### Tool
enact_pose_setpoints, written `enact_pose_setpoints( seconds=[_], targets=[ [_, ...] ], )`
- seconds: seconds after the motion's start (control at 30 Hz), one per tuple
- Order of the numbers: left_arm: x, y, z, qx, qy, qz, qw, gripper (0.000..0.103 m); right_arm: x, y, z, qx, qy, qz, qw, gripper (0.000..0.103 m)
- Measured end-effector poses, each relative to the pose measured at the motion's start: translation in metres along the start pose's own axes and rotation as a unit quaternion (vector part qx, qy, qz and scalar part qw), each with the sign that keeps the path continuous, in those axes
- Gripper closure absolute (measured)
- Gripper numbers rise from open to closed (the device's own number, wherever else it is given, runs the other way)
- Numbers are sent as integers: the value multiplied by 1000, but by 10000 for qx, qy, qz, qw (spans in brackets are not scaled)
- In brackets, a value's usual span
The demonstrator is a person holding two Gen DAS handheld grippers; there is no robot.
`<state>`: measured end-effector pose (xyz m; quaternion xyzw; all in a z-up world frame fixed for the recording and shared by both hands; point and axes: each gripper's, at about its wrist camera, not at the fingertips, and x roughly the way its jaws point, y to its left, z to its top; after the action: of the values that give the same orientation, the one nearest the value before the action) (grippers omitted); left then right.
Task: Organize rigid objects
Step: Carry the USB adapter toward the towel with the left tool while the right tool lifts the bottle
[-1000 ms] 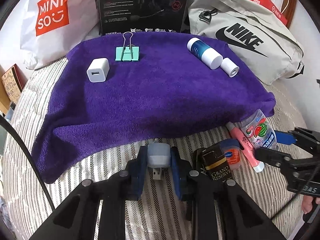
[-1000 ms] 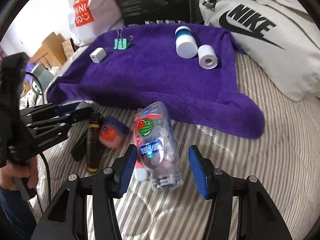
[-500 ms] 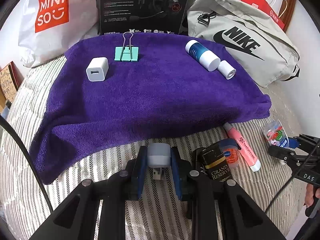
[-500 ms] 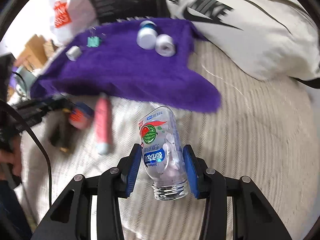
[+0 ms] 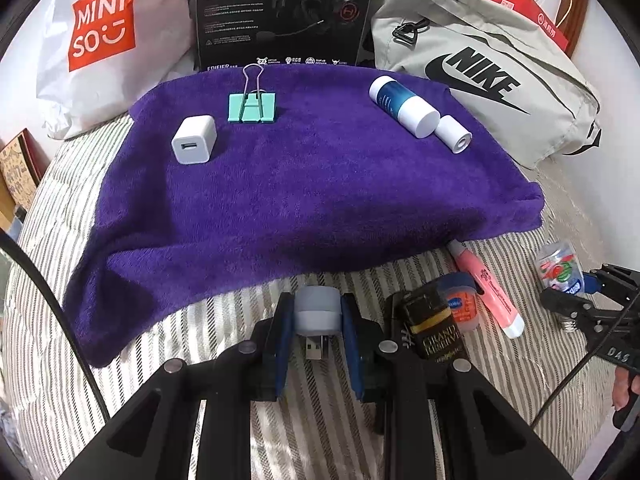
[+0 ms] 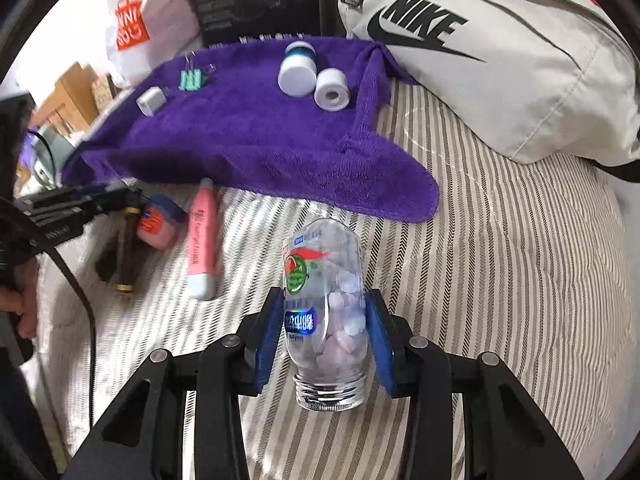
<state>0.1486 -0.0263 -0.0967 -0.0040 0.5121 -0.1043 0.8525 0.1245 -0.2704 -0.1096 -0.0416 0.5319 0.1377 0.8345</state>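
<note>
The clear plastic bottle of pale candies with a watermelon label (image 6: 323, 312) sits clamped between the blue-padded jaws of the right gripper (image 6: 325, 334). Its long axis runs forward along the fingers, with the threaded neck toward the camera and the rounded base pointing ahead at the purple terry towel (image 6: 248, 148). It is lifted clear of the striped bed cover (image 6: 500, 280), near the towel's drooping right corner and not yet over it. The towel lies ahead and to the left of the jaws, so I judge the coming move to be a carry forward and leftward onto the open purple area.

The left gripper (image 5: 317, 320) has its jaws closed on a small grey rounded USB plug adapter (image 5: 316, 308), connector end facing the camera, held just short of the towel's front hem. For the towel's middle the left hand looks nearer; for the right side, the right hand.

Already on the towel: a white cube charger (image 5: 194, 141), a mint-green binder clip (image 5: 252, 107), a blue-and-white cylindrical bottle (image 5: 402, 106) lying on its side, and a small white roll (image 5: 453, 135) just beside it. Still on the bed cover are a pink marker pen (image 6: 201, 240), a small blue-lidded jar (image 6: 158, 222) and a dark, gold-banded tube (image 6: 128, 252).
</note>
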Motion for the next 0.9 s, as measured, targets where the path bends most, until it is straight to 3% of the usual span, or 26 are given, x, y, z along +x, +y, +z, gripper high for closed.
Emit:
enact_pose_setpoints(
  seconds=[0.13, 0.37, 0.73, 0.9],
  targets=[
    [-12, 6, -4, -9, -67, -35, 10000, 80, -13, -1, 1, -10, -88, 102, 9999, 62],
    [-13, 16, -7, -74, -1, -30, 10000, 80, 5, 3, 1, -37, 121, 126, 9998, 62],
    [-6, 12, -10, -45, 116, -75, 9999, 80, 8, 15, -12, -324, 36, -271, 9991, 62],
    [-10, 14, -8, -36, 85, -76, 9999, 80, 0, 5, -6, -169, 44, 9, 9998, 63]
  ],
)
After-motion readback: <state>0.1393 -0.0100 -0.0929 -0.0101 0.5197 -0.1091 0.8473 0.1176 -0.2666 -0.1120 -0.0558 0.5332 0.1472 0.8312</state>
